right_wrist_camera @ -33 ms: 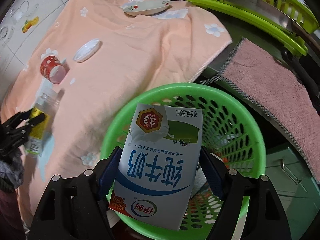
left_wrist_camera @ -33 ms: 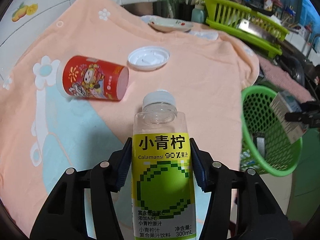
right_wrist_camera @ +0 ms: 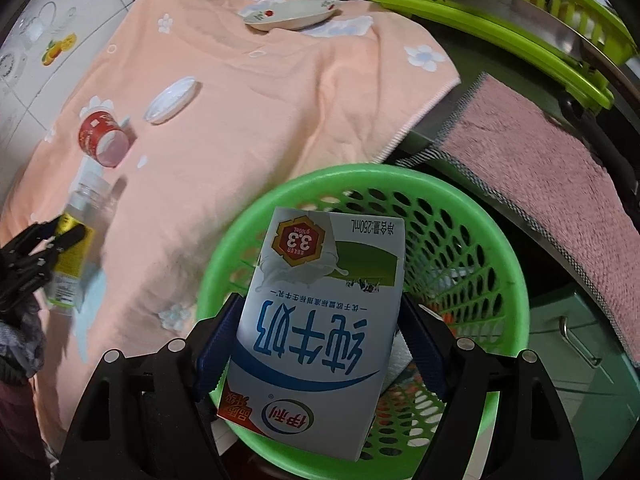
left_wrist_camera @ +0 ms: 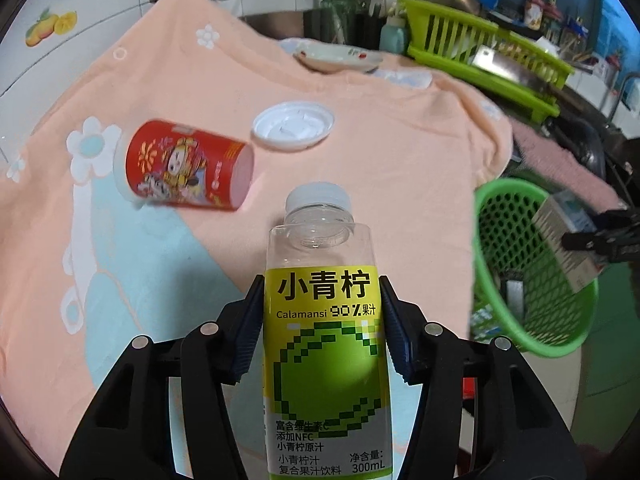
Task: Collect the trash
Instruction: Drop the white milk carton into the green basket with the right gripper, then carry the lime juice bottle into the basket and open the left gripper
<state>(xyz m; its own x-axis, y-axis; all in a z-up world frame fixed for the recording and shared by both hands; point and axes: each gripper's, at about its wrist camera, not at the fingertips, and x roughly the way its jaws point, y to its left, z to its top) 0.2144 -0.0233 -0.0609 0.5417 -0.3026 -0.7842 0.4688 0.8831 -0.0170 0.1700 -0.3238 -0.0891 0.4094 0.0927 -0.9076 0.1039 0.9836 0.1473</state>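
Over the green basket, milk carton in right jaws.

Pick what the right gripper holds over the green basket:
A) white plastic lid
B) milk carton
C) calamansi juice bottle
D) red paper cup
B: the right gripper is clamped on the milk carton above the green basket; the bottle sits in the left gripper.

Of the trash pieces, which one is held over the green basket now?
The milk carton, gripped by the right tongs above the basket. The bottle is over the towel; cup and lid lie on it.
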